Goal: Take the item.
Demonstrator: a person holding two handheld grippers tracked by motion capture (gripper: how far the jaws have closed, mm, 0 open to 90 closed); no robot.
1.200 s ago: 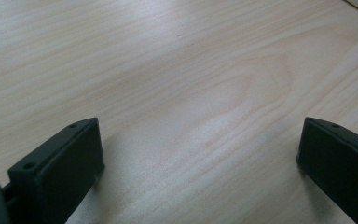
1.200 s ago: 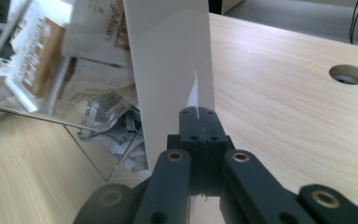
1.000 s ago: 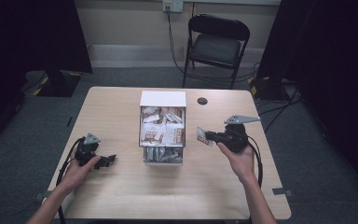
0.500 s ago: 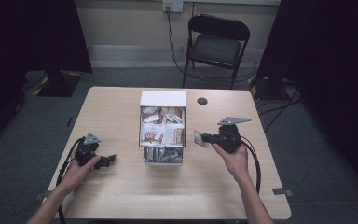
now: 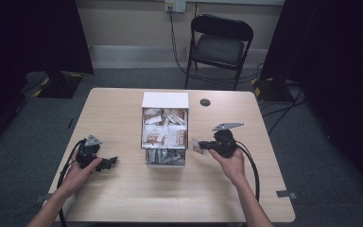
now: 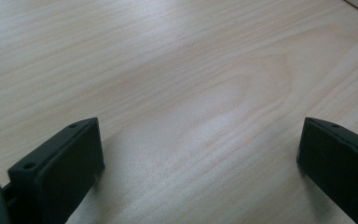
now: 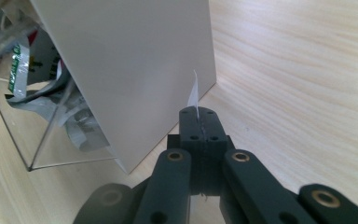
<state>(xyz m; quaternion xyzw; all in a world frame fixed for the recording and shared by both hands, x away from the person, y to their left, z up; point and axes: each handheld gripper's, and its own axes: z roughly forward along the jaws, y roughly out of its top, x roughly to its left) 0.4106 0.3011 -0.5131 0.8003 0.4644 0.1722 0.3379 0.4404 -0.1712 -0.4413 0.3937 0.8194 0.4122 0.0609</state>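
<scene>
- The right tongs (image 5: 203, 145), right of centre in the high view, are clamped on a small packet (image 5: 197, 146); in the right gripper view its thin white edge (image 7: 194, 95) pokes up from between the closed jaws.
- The packet hangs just beside the outer right wall of the box (image 5: 165, 100), which stands mid-frame on the surface (image 5: 123, 198) and is stuffed with similar packets (image 5: 164, 135). In the right gripper view the box's plain white wall (image 7: 135, 65) rises directly ahead of the tongs, with its clear front compartment (image 7: 51, 121) at the left of that frame.
- The turning relation: the box opening lies to the left of the held packet in the high view and above it, so the packet sits outside the wall, not over the opening. Its flat face seems to stand roughly parallel to that wall.
- The right hand (image 5: 229, 163) is plainly the nearer one to the box.
- The left tongs (image 5: 111, 163), lower left in the high view, rest well apart from the box with jaws spread wide; the left gripper view has bare wood between them.
</scene>
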